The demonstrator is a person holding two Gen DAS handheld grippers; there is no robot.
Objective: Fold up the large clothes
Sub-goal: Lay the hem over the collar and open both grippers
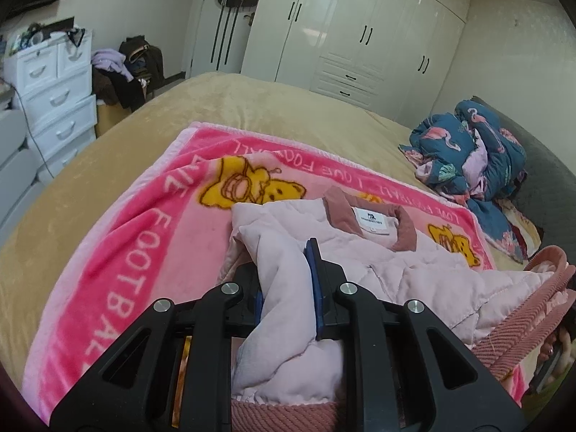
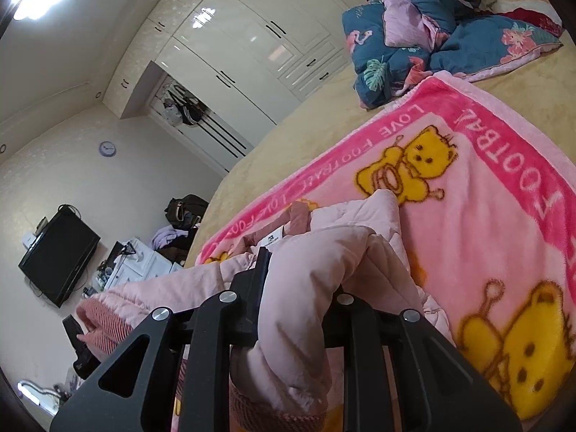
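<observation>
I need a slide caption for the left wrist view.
Left gripper shut on the pale pink quilted jacket over a pink bear blanket.

Pale pink quilted jacket [image 1: 414, 277] with dusty-rose ribbed collar and cuffs; pink blanket [image 1: 136, 223] with yellow bears and white lettering; tan bed [image 1: 252, 108]; teal quilt [image 1: 478, 151] with pink flamingos; glossy white wardrobe [image 1: 360, 36]

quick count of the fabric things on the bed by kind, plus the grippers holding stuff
pink quilted jacket: 1
pink bear blanket: 1
blue flamingo quilt: 1
grippers, left gripper and right gripper, each shut on the jacket: 2
total: 5
</observation>
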